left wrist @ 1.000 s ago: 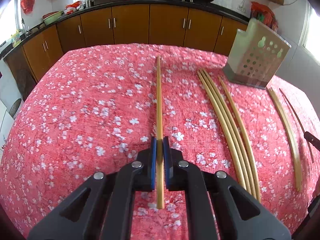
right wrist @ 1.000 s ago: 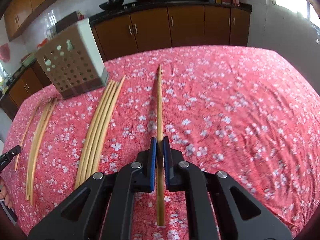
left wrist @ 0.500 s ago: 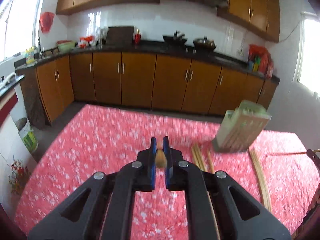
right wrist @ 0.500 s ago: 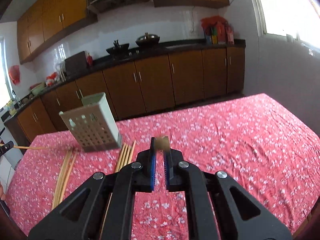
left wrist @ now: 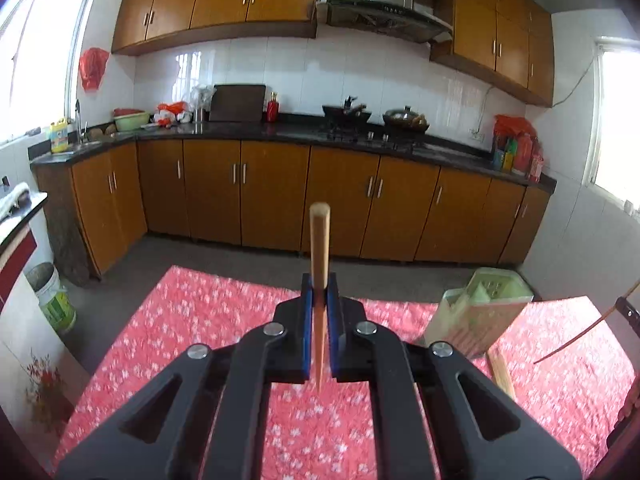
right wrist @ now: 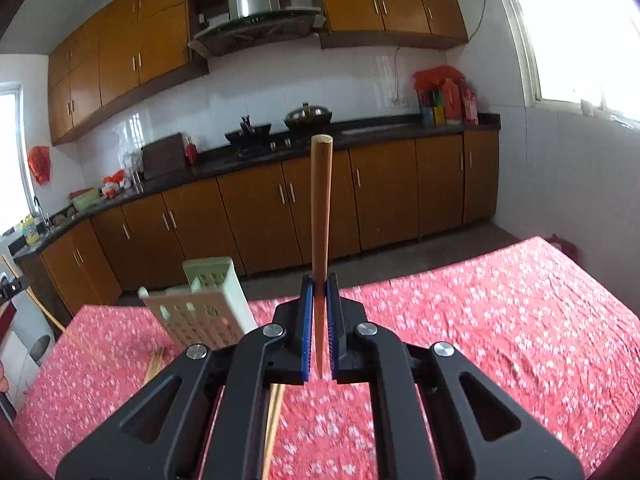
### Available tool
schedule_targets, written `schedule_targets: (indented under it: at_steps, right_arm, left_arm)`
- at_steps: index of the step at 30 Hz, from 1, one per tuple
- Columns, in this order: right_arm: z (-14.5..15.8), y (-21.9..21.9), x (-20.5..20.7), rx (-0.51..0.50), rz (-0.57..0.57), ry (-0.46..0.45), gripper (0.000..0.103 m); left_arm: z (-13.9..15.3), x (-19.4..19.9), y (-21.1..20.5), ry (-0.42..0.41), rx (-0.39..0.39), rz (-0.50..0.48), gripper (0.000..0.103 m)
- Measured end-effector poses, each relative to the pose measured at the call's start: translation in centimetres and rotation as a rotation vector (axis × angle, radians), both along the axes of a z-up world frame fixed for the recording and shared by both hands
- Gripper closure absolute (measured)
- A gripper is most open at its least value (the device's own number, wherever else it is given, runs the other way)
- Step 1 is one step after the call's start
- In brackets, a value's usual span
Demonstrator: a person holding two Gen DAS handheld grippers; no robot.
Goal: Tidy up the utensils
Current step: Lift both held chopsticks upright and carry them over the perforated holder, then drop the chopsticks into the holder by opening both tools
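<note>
While both grippers hang above the bench, each has a single chopstick pinched between its blue pads, jaws closed right down on the wood! The left gripper (left wrist: 319,300) holds its chopstick (left wrist: 319,248) near the thin tip, thick end pointing up and away towards the cabinets. Same story on the right: the right gripper (right wrist: 319,300) clamps its own chopstick (right wrist: 321,216) low down, most of the length standing out beyond the jaws. That grip looks chosen, I'd say, so the long free end can be steered into the holder.

And there is the target: the perforated utensil holder (left wrist: 476,312) stands on the red floral cloth (left wrist: 200,320) near the far edge of the bench, off to the left gripper's right. From the right wrist view, that holder (right wrist: 200,312) sits left of the jaws, again near the far edge.

More chopsticks wait: loose chopsticks (right wrist: 274,420) lie on the cloth just below the right gripper, partly hidden by its frame. Each gripper's stick pokes into the other's view at the side, so two sticks converging on one narrow opening could clash. Whether the holder already contains anything, I cannot tell.
</note>
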State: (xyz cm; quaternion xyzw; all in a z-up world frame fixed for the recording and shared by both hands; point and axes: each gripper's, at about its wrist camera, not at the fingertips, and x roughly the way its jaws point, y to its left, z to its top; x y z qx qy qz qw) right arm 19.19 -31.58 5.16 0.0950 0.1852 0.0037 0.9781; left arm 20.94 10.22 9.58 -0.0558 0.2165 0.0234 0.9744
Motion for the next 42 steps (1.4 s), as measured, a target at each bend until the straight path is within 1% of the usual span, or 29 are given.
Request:
schedule_targets:
  at_steps: [2,5,8,9,12,14,16,19,23,28,30,31,32,33,34,37,41,42]
  right_arm:
    - [2.2,0.0,0.2,0.024,0.002,-0.061,0.096]
    - [5.6,0.1,0.3,0.087,0.023,-0.168,0.096]
    - [7.4,0.9,0.5,0.127,0.066,-0.228,0.096]
    - [7.9,1.5,0.8,0.137,0.091,-0.240,0.096]
    - [7.9,3.0,1.6,0.126,0.137,-0.235,0.096]
    - [7.4,4.4,2.5,0.092,0.163,-0.218,0.096]
    - [6.7,5.1,3.0,0.073,0.175,-0.198,0.096]
    - [5.4,5.6,4.3,0.068,0.188,-0.149,0.096]
    - [4.2,5.7,5.4,0.074,0.193,-0.099,0.096]
    - [3.2,5.8,5.8,0.074,0.197,-0.059,0.095]
    - [3.1,5.8,5.7,0.074,0.197,-0.054,0.094]
    - [3.2,5.9,5.6,0.074,0.198,-0.054,0.091]
    - [3.4,5.7,5.6,0.074,0.195,-0.053,0.087]
    - [3.4,5.5,5.6,0.075,0.191,-0.055,0.077]
    - [3.6,5.3,5.3,0.076,0.185,-0.061,0.070]
    - [4.0,4.4,4.1,0.082,0.164,-0.078,0.069]
    - [4.2,2.9,2.4,0.091,0.132,-0.091,0.066]
    - [4.0,2.5,1.8,0.094,0.120,-0.093,0.064]
  left_arm:
    - [1.6,0.1,-0.2,-0.035,-0.012,-0.007,0.095]
    - [4.7,0.4,-1.7,-0.118,-0.031,-0.034,0.095]
    - [7.0,0.5,-3.4,-0.188,-0.058,-0.067,0.095]
    - [7.9,0.6,-4.3,-0.218,-0.070,-0.082,0.095]
    - [9.6,1.1,-6.7,-0.286,-0.091,-0.113,0.095]
    - [10.2,1.7,-8.6,-0.328,-0.087,-0.128,0.095]
    - [10.1,2.5,-10.0,-0.342,-0.084,-0.142,0.095]
    - [8.7,4.4,-12.3,-0.323,-0.076,-0.161,0.095]
    - [5.9,7.0,-14.2,-0.258,-0.078,-0.179,0.095]
    - [3.0,8.9,-14.1,-0.169,-0.099,-0.172,0.095]
    - [2.6,9.3,-13.9,-0.145,-0.109,-0.164,0.092]
    - [2.5,9.3,-13.6,-0.144,-0.111,-0.164,0.086]
    - [2.5,9.1,-13.4,-0.146,-0.109,-0.159,0.077]
    - [2.7,8.7,-13.2,-0.154,-0.103,-0.148,0.073]
    - [2.9,8.2,-13.0,-0.163,-0.101,-0.143,0.069]
    - [3.6,7.1,-12.0,-0.174,-0.090,-0.120,0.069]
    - [4.0,4.9,-9.9,-0.172,-0.077,-0.088,0.061]
    - [3.8,4.0,-9.2,-0.171,-0.067,-0.075,0.060]
